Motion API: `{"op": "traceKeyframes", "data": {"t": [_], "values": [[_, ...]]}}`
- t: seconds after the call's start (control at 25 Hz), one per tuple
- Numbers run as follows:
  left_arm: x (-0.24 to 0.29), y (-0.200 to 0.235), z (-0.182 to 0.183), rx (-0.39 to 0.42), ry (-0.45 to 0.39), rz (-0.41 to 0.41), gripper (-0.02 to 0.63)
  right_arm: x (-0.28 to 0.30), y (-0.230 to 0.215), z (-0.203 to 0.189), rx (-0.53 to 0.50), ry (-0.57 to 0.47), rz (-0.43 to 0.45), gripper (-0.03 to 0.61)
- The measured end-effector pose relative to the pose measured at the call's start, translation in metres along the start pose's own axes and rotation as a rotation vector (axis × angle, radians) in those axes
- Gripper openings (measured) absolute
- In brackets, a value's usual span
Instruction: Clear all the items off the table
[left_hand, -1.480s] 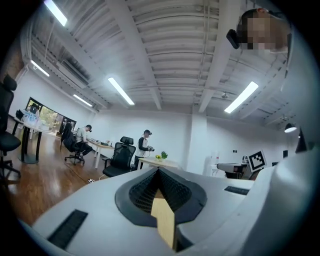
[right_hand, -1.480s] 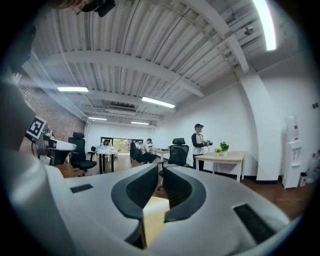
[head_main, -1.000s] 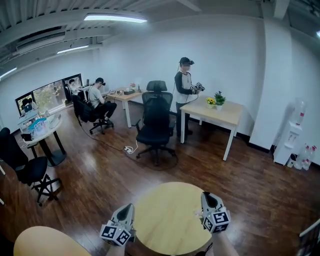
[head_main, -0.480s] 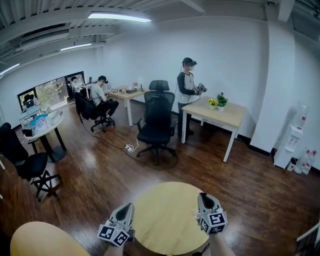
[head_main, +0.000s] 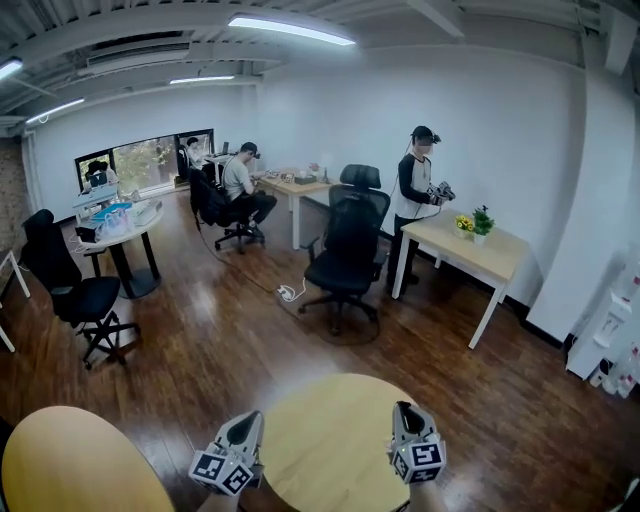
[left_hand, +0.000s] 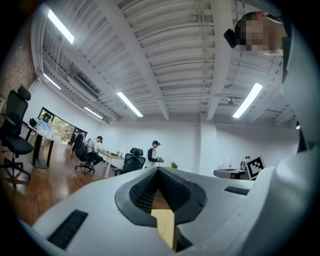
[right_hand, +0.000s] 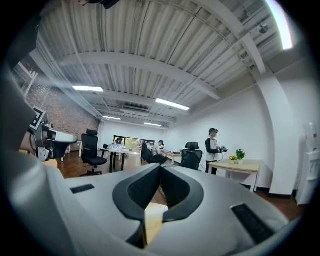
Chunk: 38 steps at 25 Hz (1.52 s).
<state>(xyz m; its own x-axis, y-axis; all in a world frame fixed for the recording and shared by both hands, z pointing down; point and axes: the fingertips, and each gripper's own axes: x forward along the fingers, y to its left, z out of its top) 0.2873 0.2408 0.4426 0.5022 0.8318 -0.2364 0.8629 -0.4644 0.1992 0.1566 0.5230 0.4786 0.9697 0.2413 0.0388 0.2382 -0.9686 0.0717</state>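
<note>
Part of a second round counter (head_main: 80, 470) shows at the lower left, nothing on the stretch in view. Beside it the left gripper (head_main: 250, 420) hangs over the near left edge of the round counter (head_main: 335, 430), its jaws closed tip to tip with nothing between them. That counter's top looks bare: no item to clear is visible on it, so the task seems either finished here or waiting on things outside the view. The right gripper (head_main: 403, 412) hangs over the near right edge, jaws likewise closed and empty. Far to the right, a person (head_main: 412, 190) stands at a rectangular counter (head_main: 490, 255) bearing potted plants (head_main: 482, 220), well apart from both grippers. The sound move now, I judge, is to scan the whole top before reaching, and open the jaws only once an item is found.
</note>
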Motion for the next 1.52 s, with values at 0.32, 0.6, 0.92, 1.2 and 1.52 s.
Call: {"op": "traceKeyframes", "data": {"t": [0.32, 0.6, 0.92, 1.2, 1.52], "values": [[-0.062, 0.039, 0.031, 0.112, -0.003, 0.250, -0.009, 0.069, 0.093, -0.002, -0.164, 0.004, 0.305, 0.005], [-0.210, 0.065, 0.047, 0.165, -0.037, 0.630, -0.009, 0.087, 0.252, -0.002, -0.154, -0.023, 0.684, 0.005], [-0.387, 0.076, 0.099, 0.216, -0.155, 0.966, -0.009, 0.055, 0.432, 0.025, -0.219, -0.090, 1.011, 0.005], [-0.533, 0.082, 0.134, 0.264, -0.269, 1.173, -0.009, 0.009, 0.562, 0.059, -0.269, -0.177, 1.186, 0.005], [-0.701, 0.036, 0.154, 0.343, -0.322, 1.449, -0.009, -0.100, 0.728, 0.062, -0.246, -0.228, 1.471, 0.005]]}}
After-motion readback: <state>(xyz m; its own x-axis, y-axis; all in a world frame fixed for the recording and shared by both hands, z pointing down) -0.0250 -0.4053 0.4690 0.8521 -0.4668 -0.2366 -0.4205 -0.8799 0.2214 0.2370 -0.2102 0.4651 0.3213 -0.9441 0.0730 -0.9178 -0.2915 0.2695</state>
